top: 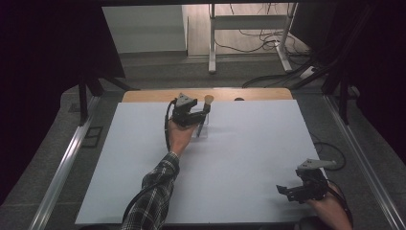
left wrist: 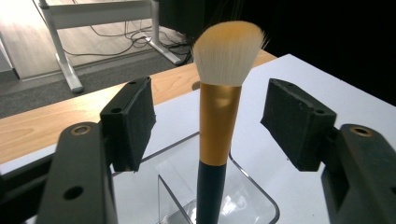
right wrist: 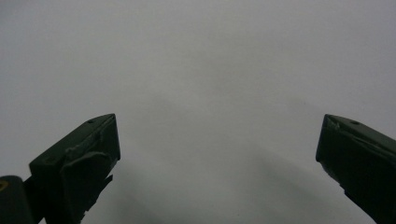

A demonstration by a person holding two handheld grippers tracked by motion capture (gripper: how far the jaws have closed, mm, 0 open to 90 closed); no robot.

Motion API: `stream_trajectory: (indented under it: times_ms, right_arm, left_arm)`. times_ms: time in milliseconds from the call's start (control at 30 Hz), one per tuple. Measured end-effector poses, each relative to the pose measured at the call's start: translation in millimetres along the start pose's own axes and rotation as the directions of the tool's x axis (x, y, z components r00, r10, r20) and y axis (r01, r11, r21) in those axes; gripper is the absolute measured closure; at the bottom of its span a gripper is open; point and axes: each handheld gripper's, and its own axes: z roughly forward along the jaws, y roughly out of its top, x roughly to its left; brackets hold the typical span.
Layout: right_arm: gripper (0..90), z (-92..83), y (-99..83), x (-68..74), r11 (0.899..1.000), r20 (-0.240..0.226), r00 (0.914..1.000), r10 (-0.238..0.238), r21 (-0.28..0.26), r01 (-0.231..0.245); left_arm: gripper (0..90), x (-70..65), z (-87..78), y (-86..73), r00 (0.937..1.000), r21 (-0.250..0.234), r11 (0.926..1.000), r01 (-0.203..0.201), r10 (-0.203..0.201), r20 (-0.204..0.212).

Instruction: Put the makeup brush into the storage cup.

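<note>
A makeup brush [left wrist: 219,126] with pale bristles, a gold ferrule and a dark handle stands upright in a clear acrylic holder [left wrist: 252,186] at the far middle of the white table. My left gripper [left wrist: 208,116] is open around the brush, and a gap shows between each pad and the ferrule. From the high view the brush [top: 208,101] sits just right of the left gripper [top: 205,115], held by a hand in a plaid sleeve. My right gripper [top: 286,193] rests near the table's front right, and its jaws [right wrist: 217,140] stand open over bare white surface with nothing between them.
The white sheet [top: 249,143] covers most of the table, with a wooden strip [top: 258,94] along its far edge. Beyond it stand a metal desk frame [top: 211,43] and floor cables [top: 268,40]. Metal rails run along both sides.
</note>
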Motion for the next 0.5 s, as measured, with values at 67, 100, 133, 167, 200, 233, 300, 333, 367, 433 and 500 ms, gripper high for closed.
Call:
stream_trajectory:
  times_ms: [67,100,133,167,200,233,300,333,367,433,500]
  right_arm:
    - [0.0,0.0,0.0,0.0,1.0,0.0,1.0,0.001,0.0,-0.001]
    - [0.0,0.0,0.1,0.0,1.0,0.0,1.0,0.001,-0.001,-0.001]
    - [0.0,0.1,0.1,0.0,1.0,0.0,1.0,0.001,0.0,-0.001]
    - [0.0,0.1,0.1,0.0,1.0,0.0,1.0,0.001,0.0,-0.001]
    - [0.0,0.2,0.1,0.0,1.0,0.0,1.0,0.001,0.0,-0.001]
    - [0.0,0.2,0.1,0.0,1.0,0.0,1.0,0.001,0.0,-0.001]
    - [0.0,0.1,0.1,0.0,1.0,0.0,1.0,0.001,0.0,-0.001]
    - [0.0,0.2,0.1,0.0,1.0,0.0,1.0,0.001,0.0,-0.001]
    - [0.0,0.2,0.1,0.0,1.0,0.0,1.0,0.001,0.001,-0.001]
    - [0.0,0.2,0.1,-0.1,1.0,0.0,1.0,0.001,0.0,-0.001]
    - [0.0,0.3,0.2,-0.1,1.0,0.0,1.0,0.001,0.001,-0.001]
  left_arm:
    - [31.6,0.2,0.3,0.7,0.9999,0.013,0.9999,-0.004,0.004,0.01]
    - [30.2,0.2,0.4,0.7,0.9999,0.017,0.9998,-0.008,0.008,0.013]
    - [29.9,-0.2,0.5,0.9,0.9999,0.025,0.9996,-0.011,0.011,0.013]
    - [29.5,-0.4,0.5,1.0,0.9998,0.029,0.9994,-0.016,0.015,0.014]
    - [28.8,-0.4,0.6,1.1,0.9997,0.032,0.9993,-0.02,0.019,0.017]
    - [27.7,-0.3,0.5,1.4,0.9996,0.036,0.9991,-0.022,0.022,0.019]
    - [26.3,-0.4,-0.1,1.8,0.9993,0.038,0.9988,-0.03,0.029,0.023]
    - [25.4,-0.6,-0.3,2.3,0.9992,0.042,0.9985,-0.033,0.032,0.024]
    - [24.4,-1.0,-0.5,2.7,0.999,0.046,0.9981,-0.04,0.039,0.023]
    - [22.9,-1.3,-0.5,3.3,0.9981,0.057,0.9969,-0.054,0.053,0.033]
    - [21.4,-1.8,-1.6,3.1,0.9969,0.059,0.9958,-0.069,0.067,0.042]
